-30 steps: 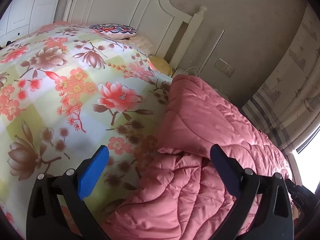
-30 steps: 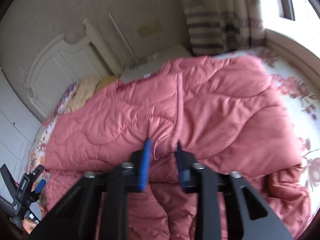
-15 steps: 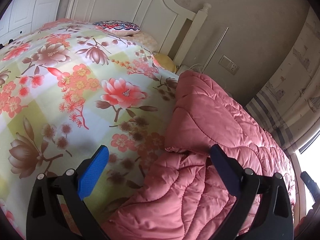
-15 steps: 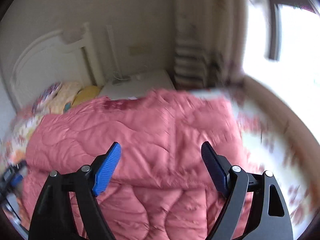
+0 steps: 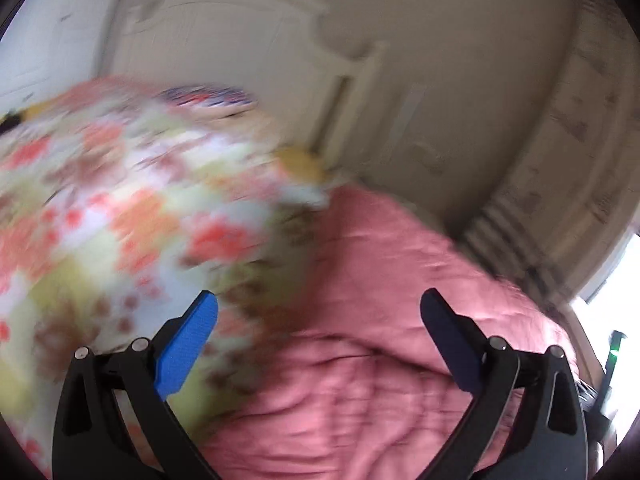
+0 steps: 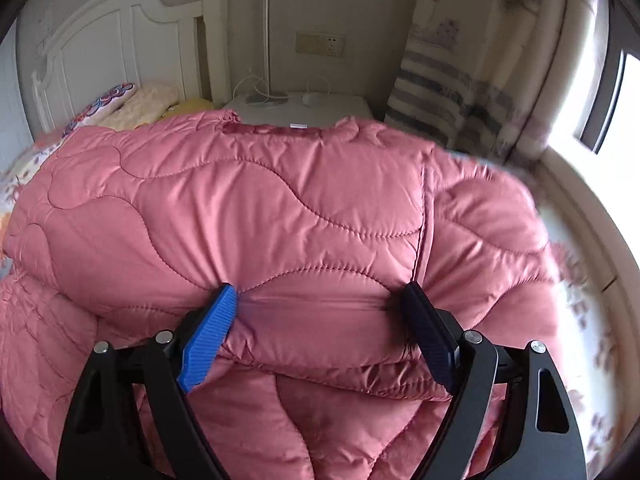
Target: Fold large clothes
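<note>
A pink quilted coat point(image 6: 280, 208) lies folded over on the bed, its collar toward the headboard. My right gripper point(image 6: 320, 312) is open, its blue fingers point(image 6: 208, 336) standing either side of the folded upper layer's front edge. My left gripper point(image 5: 320, 328) is open and empty, above the coat's left edge point(image 5: 360, 320) where it meets the floral bedspread point(image 5: 120, 216). The left wrist view is blurred by motion.
A white headboard point(image 6: 120, 40) stands at the far end with pillows point(image 6: 136, 100) below it. A white nightstand point(image 6: 304, 108) with a lamp pole and cables sits beside the bed. A striped curtain point(image 6: 452, 88) and a window point(image 6: 600, 92) are at the right.
My right gripper has opened, let go of the coat and now straddles the folded layer's edge. My left gripper stays open while its view swings and blurs.
</note>
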